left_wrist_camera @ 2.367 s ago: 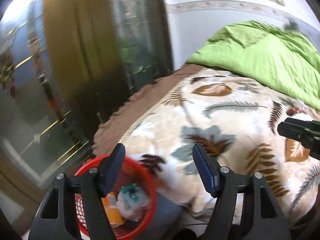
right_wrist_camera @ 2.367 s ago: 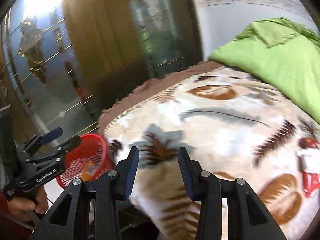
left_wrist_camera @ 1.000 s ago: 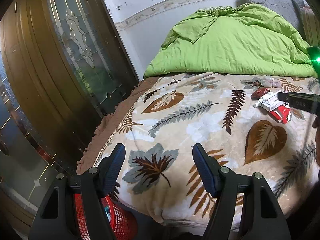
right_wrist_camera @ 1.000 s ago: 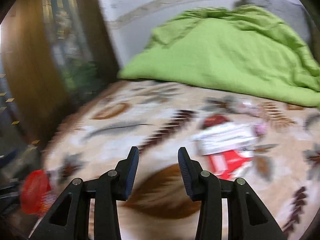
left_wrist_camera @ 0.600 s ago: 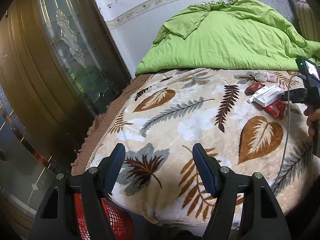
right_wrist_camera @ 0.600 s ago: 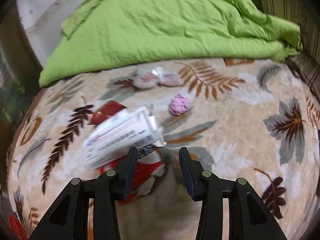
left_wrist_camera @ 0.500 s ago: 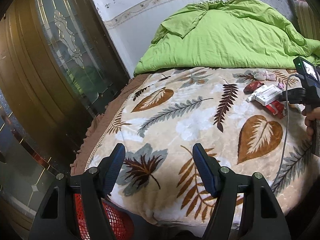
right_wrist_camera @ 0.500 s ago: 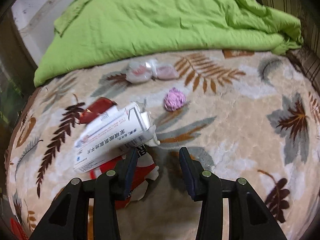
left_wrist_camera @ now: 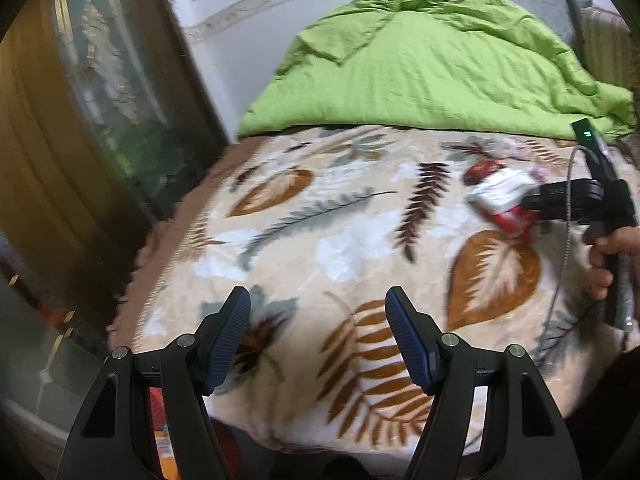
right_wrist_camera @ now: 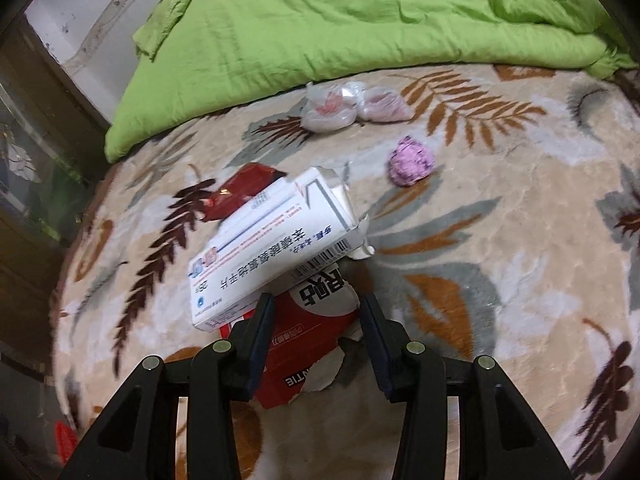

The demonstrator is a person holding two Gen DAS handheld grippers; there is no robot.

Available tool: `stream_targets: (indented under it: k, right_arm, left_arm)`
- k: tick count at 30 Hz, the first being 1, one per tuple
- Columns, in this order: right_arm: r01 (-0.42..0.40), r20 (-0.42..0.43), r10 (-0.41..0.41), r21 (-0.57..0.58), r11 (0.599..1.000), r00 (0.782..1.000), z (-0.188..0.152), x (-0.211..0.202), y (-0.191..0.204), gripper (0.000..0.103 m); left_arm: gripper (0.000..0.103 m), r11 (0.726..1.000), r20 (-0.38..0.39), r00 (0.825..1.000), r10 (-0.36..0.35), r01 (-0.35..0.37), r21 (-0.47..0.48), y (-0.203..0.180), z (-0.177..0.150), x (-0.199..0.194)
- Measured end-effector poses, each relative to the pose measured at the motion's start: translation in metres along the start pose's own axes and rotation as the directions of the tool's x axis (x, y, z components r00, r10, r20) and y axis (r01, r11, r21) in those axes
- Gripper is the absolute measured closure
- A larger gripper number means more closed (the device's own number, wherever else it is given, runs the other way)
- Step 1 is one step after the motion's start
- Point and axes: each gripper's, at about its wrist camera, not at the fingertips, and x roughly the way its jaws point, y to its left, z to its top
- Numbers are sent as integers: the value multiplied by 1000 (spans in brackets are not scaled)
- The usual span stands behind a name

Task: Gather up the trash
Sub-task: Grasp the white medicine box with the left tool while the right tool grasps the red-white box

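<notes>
bed (right_wrist_camera: 500,240) | on it: green quilt (right_wrist_camera: 340,12); white box (right_wrist_camera: 272,248); red packet (right_wrist_camera: 312,340); pink wad (right_wrist_camera: 412,161)

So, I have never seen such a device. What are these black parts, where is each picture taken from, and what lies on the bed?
No robot: a person holds hand tongs, each with a camera looking along its two fingers. The left tongs hover open and empty over the leaf-patterned blanket. Their view also shows the person's hand holding the other tool. The right tongs stand over a torn red packet, gripping nothing. A white medicine box lies across it. Beyond lie a purple paper ball and small plastic bags.
</notes>
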Motion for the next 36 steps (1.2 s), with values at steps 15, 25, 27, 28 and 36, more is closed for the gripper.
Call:
stream_targets:
  k: [15,25,27,28,36]
  right_arm:
    - [-84,207,43,192,978,977,5,-44,-37,55]
    - [-71,236,7,263,962,972,5,-54,-55,55]
    - [-68,239,1,272,960,971,6,-54,-56,55]
    - [-69,241,2,270,960,971,7,-55,-56,55]
    - [-65,255,-8,276,959,967,11,-57,-57,55]
  left_arm:
    - [34,876,-101,888,-449,460,145,-101,92,89]
    - [29,813,-212,842,-496,536,226,-160,133,174]
    - [29,796,-249,807,-535,581,173,-165,139,195]
    - [29,788,-265,791,-551,598,148,-168,139,203]
    - [28,768,-332,805,-492,581,271,-203,109,205]
